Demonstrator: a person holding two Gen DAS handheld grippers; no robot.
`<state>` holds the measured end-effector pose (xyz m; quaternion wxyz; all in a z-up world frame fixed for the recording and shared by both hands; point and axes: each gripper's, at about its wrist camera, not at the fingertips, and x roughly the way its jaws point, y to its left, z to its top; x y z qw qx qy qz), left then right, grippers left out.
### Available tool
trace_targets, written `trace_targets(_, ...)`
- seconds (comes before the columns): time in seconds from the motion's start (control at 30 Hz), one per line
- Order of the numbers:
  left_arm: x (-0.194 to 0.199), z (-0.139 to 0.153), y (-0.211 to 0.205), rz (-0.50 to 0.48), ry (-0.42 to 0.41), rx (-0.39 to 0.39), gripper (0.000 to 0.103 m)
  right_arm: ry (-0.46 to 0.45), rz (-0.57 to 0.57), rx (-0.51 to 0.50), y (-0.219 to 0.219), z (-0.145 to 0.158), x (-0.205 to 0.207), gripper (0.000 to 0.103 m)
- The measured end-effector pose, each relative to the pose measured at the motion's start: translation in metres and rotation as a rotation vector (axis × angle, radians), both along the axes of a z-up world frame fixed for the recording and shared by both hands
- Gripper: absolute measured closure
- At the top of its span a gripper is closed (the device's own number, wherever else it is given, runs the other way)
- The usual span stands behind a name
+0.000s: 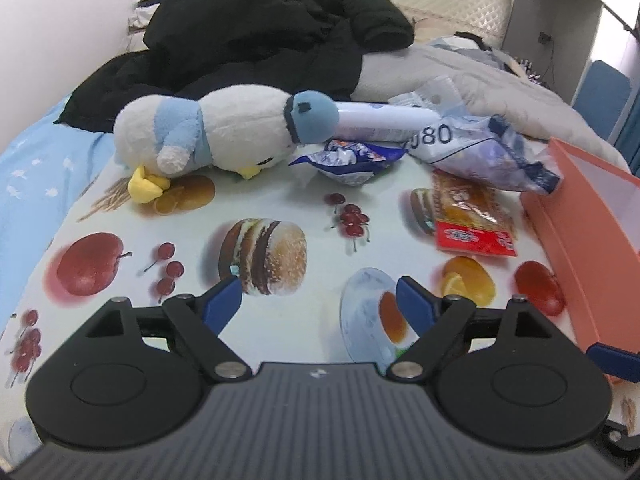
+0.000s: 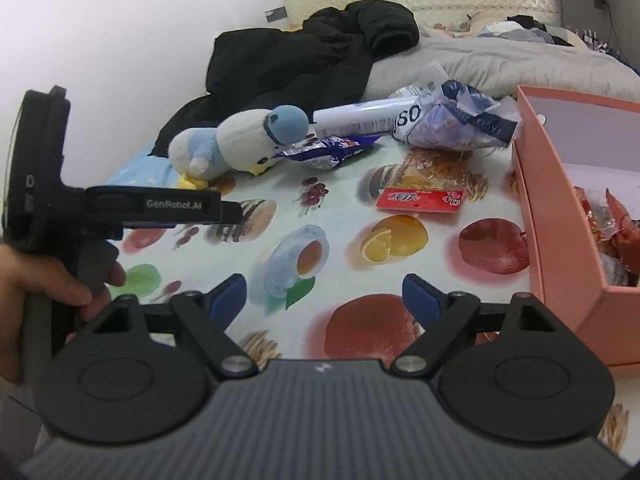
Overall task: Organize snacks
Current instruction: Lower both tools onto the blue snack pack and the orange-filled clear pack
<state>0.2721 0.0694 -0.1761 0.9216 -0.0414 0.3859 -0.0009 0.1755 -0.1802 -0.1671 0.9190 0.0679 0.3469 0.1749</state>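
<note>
Both grippers hover over the food-print cloth [image 2: 248, 240], nothing between the fingers. Left gripper [image 1: 318, 300]: jaws wide apart. Right gripper [image 2: 324, 298]: jaws wide apart too. Red-labelled snack pack [image 2: 424, 192] lies flat near the pink box [image 2: 560, 240], not touching it. Blue-white snack bag [image 2: 326, 152] sits beside the plush penguin [image 2: 236, 144]. Red wrappers [image 2: 616, 220] lie inside the box.

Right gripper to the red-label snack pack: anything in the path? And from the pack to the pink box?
Nothing visible. Only bare printed tablecloth lies between the open right gripper and the snack pack. From the pack to the pink box there is just cloth, then the box's near wall to clear.
</note>
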Motion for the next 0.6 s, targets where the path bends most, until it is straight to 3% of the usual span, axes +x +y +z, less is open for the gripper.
trace_targets(0.33,0.072,-0.031,0.007,-0.009,0.012,-0.050,0.016,0.024,-0.041,-0.029,0.011,-0.035,0.060,0.020)
trace_targets(0.6,0.128,-0.041,-0.002,-0.047,-0.066,-0.096,0.016,0.007,-0.173,-0.130,-0.005,-0.057,0.119,0.021)
